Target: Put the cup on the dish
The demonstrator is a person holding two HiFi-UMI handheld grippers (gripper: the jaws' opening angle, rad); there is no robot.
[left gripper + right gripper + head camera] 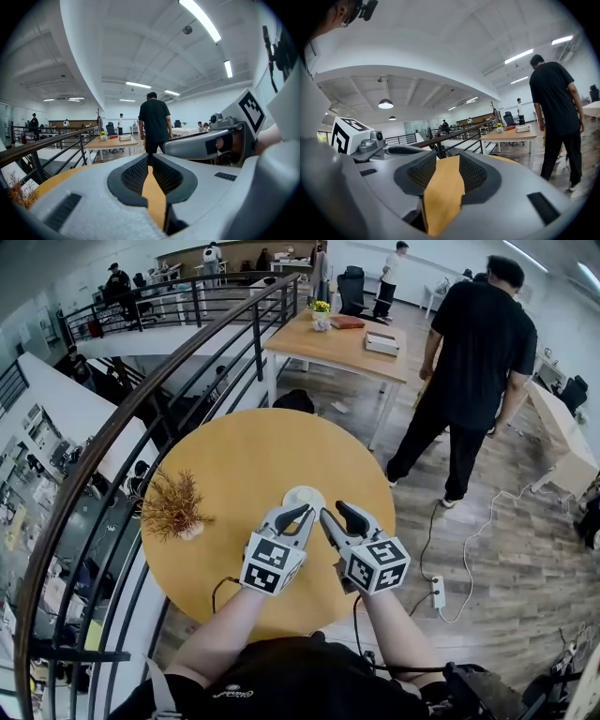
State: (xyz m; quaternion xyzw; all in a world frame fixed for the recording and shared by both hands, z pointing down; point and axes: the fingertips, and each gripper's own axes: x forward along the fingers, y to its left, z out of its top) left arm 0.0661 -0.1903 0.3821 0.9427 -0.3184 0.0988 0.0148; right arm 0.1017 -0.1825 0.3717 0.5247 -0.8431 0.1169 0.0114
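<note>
A white round dish lies near the middle of the round wooden table. I cannot make out a separate cup on it, because the gripper tips cover its near edge. My left gripper and right gripper hover side by side just in front of the dish, tips pointing at it. Both are shut with nothing between their jaws. In the left gripper view the left gripper shows only tabletop past its pads, with the right gripper beside it. The right gripper view shows the right gripper the same way. Neither gripper view shows dish or cup.
A small pot of dried plant stands at the table's left edge, next to a curved black railing. A person in black stands on the wooden floor beyond the table. Behind is a rectangular wooden table. A power strip lies on the floor at right.
</note>
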